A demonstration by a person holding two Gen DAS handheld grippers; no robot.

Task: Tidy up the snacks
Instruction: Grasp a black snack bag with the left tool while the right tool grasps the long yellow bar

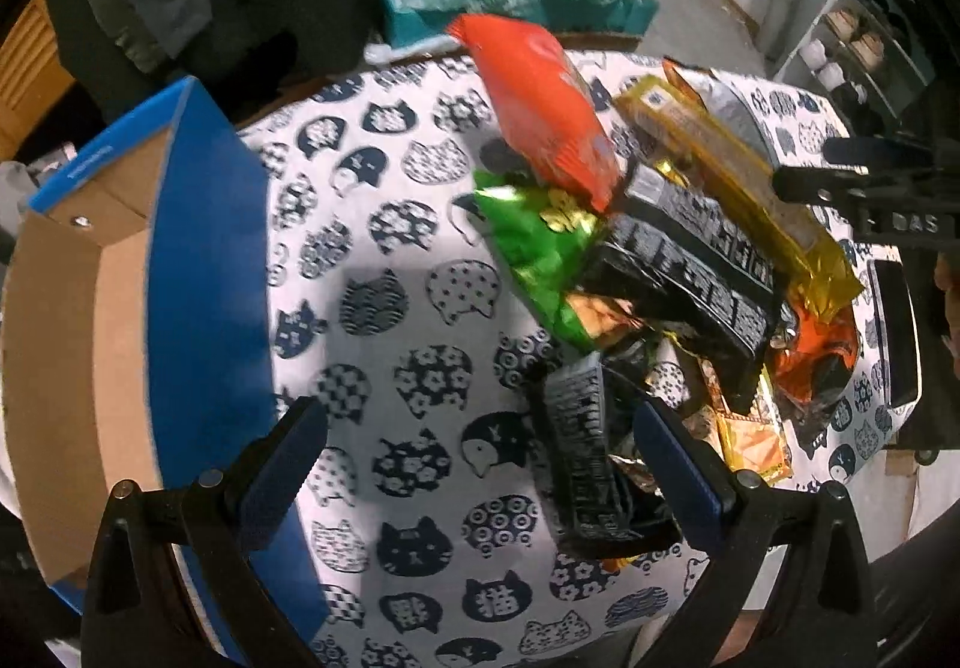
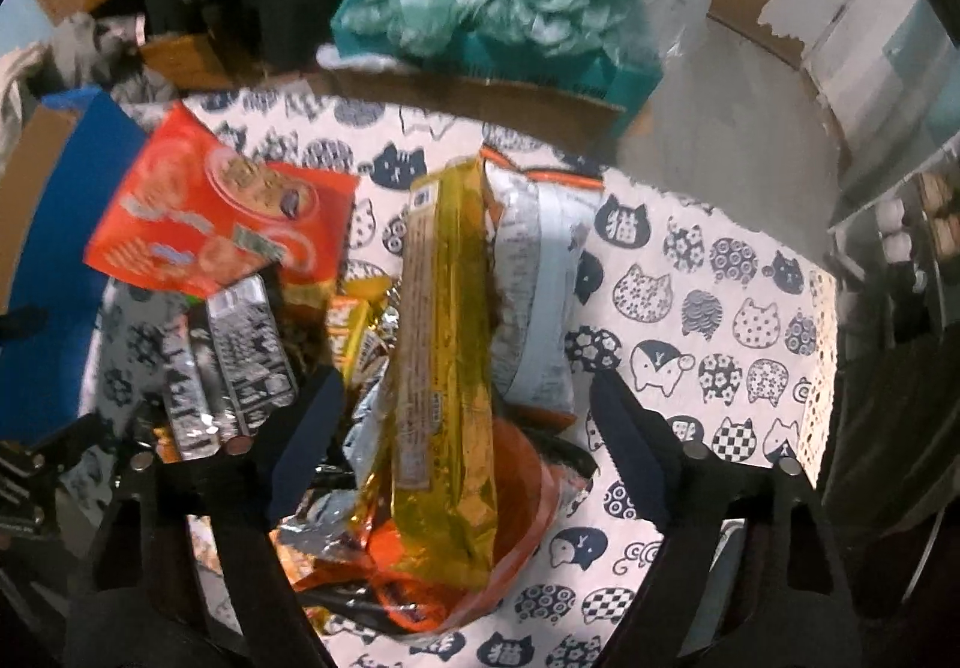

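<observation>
A: Snacks in one heap on the cat-print bench [image 1: 384, 272], blue-walled box [image 1: 204, 272] off to the heap's left, nothing visible inside the part that shows.

B: Right tool [image 2: 465, 428]?

A: Released, jaws spread, nothing pinched. The long gold packet [image 2: 441, 344] lies straight between them, its long axis running away from the tool, near end low under the jaws. The pads stand on either side of its narrow width but do not touch it.

B: And the left tool [image 1: 480, 440]?

A: Also released and empty. It hangs over bare cloth, with a black wrapper [image 1: 579, 458] by its right pad. The orange bag [image 1: 546, 110] tops the heap at its far side.

B: Nearer hand for the gold packet?

A: The right, I judge. It is lined up across the width, so closing there looks the likely pinch. The box lies past the heap on the left tool's side.
</observation>
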